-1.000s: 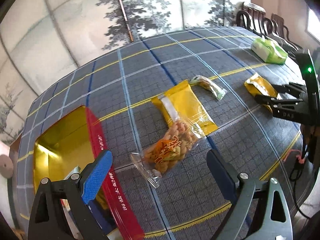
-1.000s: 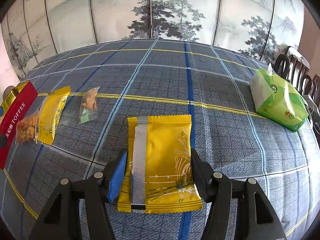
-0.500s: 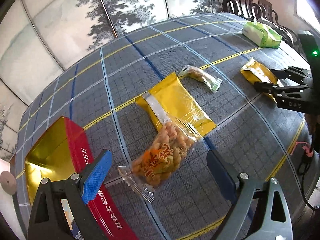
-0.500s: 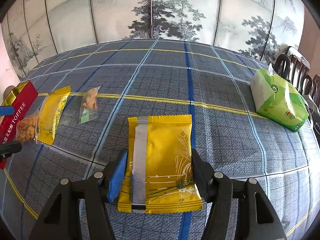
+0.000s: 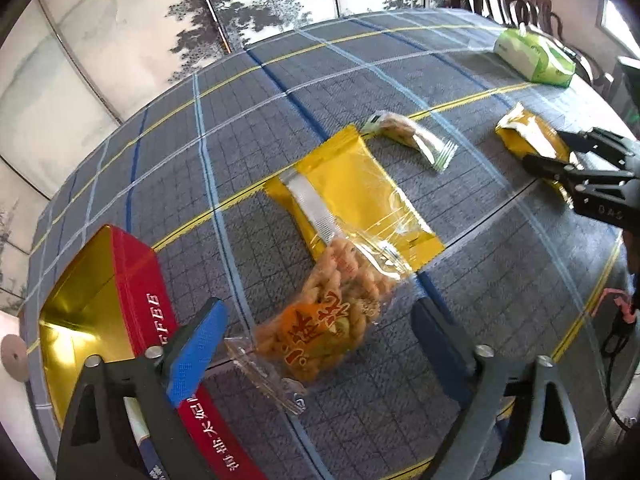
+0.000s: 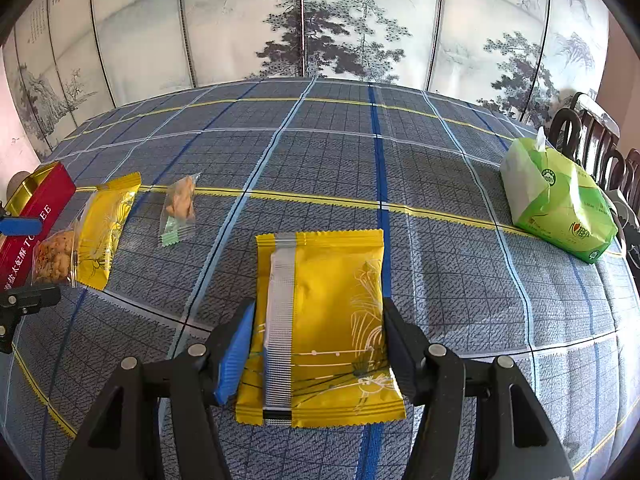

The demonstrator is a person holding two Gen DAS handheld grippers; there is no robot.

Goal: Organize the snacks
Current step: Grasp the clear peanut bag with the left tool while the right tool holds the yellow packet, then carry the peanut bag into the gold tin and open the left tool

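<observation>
Lower and closer than a second before, the left gripper had just been narrowing its jaws, which stood apart astride the crinkly clear-plastic bag of orange twisted crackers, pads not touching it. That bag's far end overlapped the glossy yellow foil pouch with a ribbed silver seam lying flat on the tablecloth. Beside the left finger sat the open red tin box with a mirror-gold interior, now larger in view. The right gripper had not moved; its jaws pressed both sides of a second smooth yellow foil pouch with a silver crimped strip, resting on the blue-grey checked woven tablecloth. Farther off lay a small clear wrapper with a green end holding a tan biscuit, apart from the others. Well beyond, near the table's far right edge, stood a soft green-and-white plastic tissue pack, and behind it a painted folding screen of pine trees.
</observation>
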